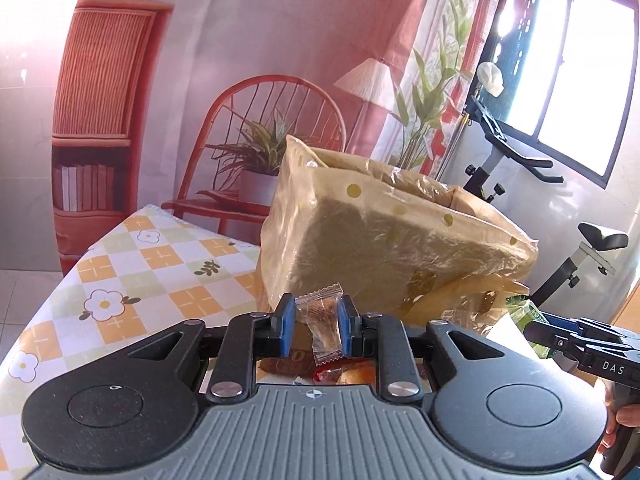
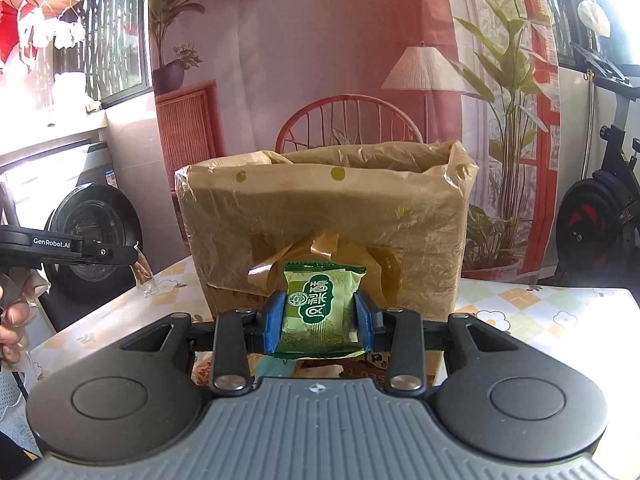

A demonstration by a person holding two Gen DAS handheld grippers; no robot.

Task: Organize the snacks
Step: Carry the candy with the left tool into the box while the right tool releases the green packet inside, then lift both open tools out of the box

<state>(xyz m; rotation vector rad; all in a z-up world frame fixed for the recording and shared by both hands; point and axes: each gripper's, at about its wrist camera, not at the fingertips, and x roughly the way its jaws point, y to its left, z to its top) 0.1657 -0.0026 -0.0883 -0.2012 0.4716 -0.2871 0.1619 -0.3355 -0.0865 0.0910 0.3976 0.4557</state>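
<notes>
Gripping a small clear-wrapped snack [image 1: 323, 326], my left gripper [image 1: 318, 326] has its blue pads pressed together on the crinkled transparent film; the wrapper's serrated upper edge stands above the fingers and its lower end hangs below them, with a brown piece dimly visible inside. My right gripper [image 2: 319, 326] pinches a green foil snack packet [image 2: 322, 312] by its two side edges; the packet is flat, roughly square, glossy, printed with a round seal and white characters, and held upright facing the camera.

Both snacks are held above the near part of the table [image 1: 132, 268], in front of the cardboard box [image 2: 320, 216]. The box stands on the table just beyond both grippers, open at the top, lined and draped with a thin, wrinkled, translucent yellowish plastic bag [image 2: 420, 160] marked with yellow dots. The film folds over the rim and bunches loosely down the near wall. I cannot tell what lies inside the box from either view.

Below my fingers, more wrapped snacks [image 1: 340, 374] lie in a low heap, partly hidden by the gripper bodies. The tablecloth is smooth, checked in orange, pale green and white with flower prints.
</notes>
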